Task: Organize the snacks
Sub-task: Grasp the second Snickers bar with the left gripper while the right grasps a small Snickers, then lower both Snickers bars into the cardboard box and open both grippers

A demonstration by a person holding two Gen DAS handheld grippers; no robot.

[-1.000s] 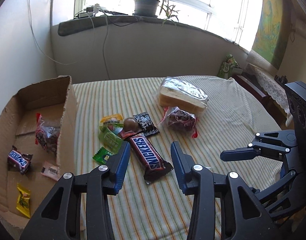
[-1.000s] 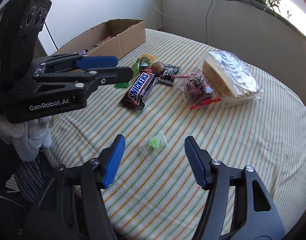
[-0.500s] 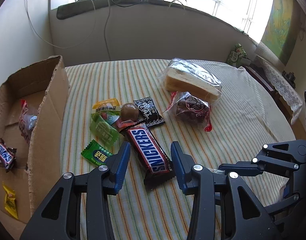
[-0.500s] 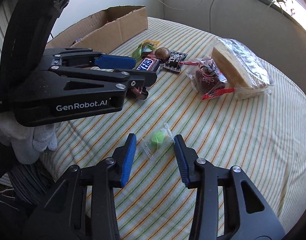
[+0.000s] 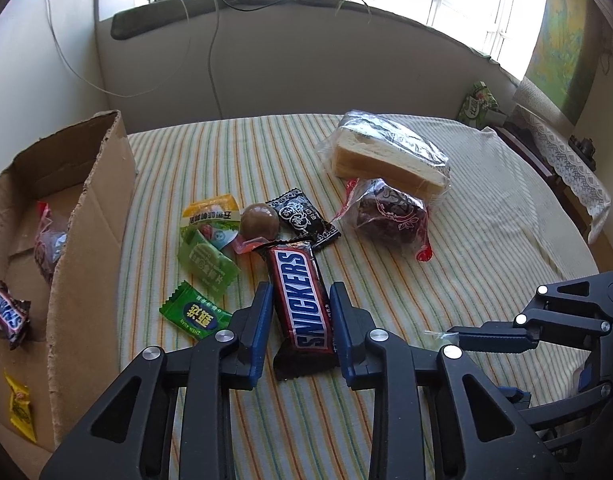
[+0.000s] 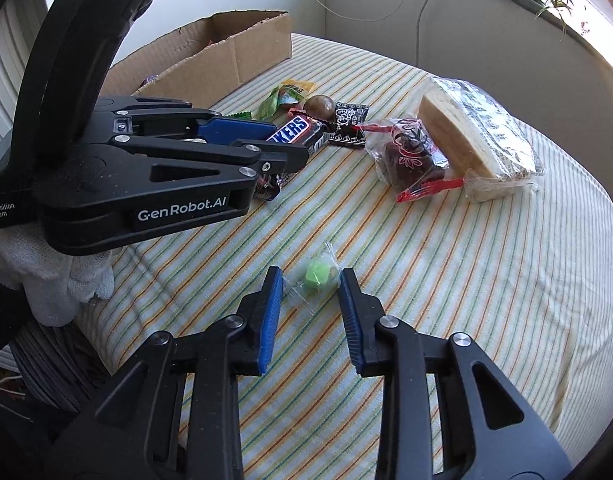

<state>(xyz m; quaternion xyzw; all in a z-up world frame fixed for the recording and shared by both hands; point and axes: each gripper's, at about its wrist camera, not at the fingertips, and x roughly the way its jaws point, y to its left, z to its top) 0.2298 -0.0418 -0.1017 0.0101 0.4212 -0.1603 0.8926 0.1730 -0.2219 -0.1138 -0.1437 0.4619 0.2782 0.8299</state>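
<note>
A Snickers bar [image 5: 303, 307] lies on the striped tablecloth. My left gripper [image 5: 301, 300] straddles its near half, jaws open on either side and close to the wrapper. The bar also shows in the right wrist view [image 6: 294, 131] behind the left gripper [image 6: 242, 136]. My right gripper [image 6: 311, 283] is open around a small green candy in a clear wrapper [image 6: 316, 275], not closed on it. The right gripper [image 5: 494, 336] shows low at the right of the left wrist view.
A cardboard box [image 5: 86, 240] at the left holds a mini Snickers [image 5: 8, 314] and other snacks. Green and yellow sweets [image 5: 204, 256], a brown ball [image 5: 259, 221], a black packet [image 5: 302, 216], a red-wrapped cake [image 5: 390, 214] and bagged bread [image 5: 390, 154] lie beyond.
My left gripper moved forward and down over the Snickers bar, so its jaws now flank it. My right gripper narrowed its jaws and came down around the green candy.
</note>
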